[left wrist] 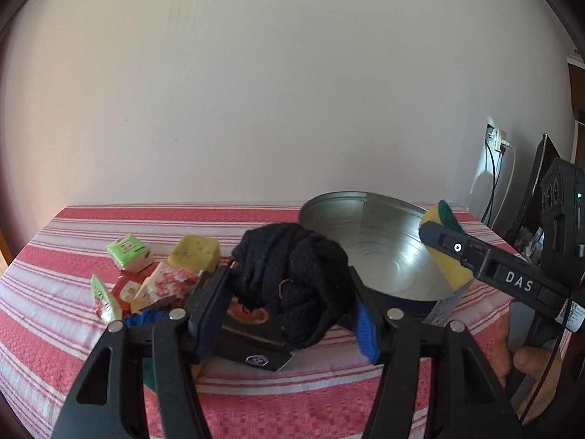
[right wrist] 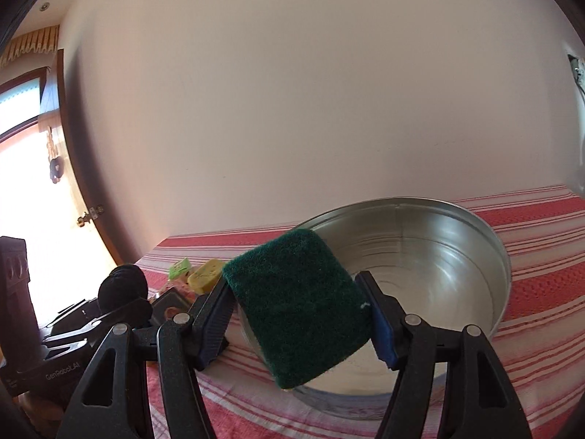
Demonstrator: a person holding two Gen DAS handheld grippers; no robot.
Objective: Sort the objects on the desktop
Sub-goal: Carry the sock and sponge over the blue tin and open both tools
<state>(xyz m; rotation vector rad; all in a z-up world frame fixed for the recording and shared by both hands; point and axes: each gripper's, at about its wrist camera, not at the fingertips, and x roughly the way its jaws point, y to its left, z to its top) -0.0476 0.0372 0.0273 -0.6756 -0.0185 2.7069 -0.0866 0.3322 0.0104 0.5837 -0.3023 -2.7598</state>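
Right now the right gripper (right wrist: 298, 311) clamps a green sponge (right wrist: 298, 303) at the metal basin's (right wrist: 501, 252) near rim, while the left gripper (left wrist: 289, 292), clutching a black knit bundle (left wrist: 292, 278), hangs just beside it.

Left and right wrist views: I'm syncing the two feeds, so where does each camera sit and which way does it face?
Left wrist: behind the left tongs gripping a black knit, facing tub and wall; the right tongs and a hand show.
Right wrist: behind the right tongs gripping a sponge, facing the tub; the left tongs show at left.
Shared: tub, knit, sponge, striped cloth.
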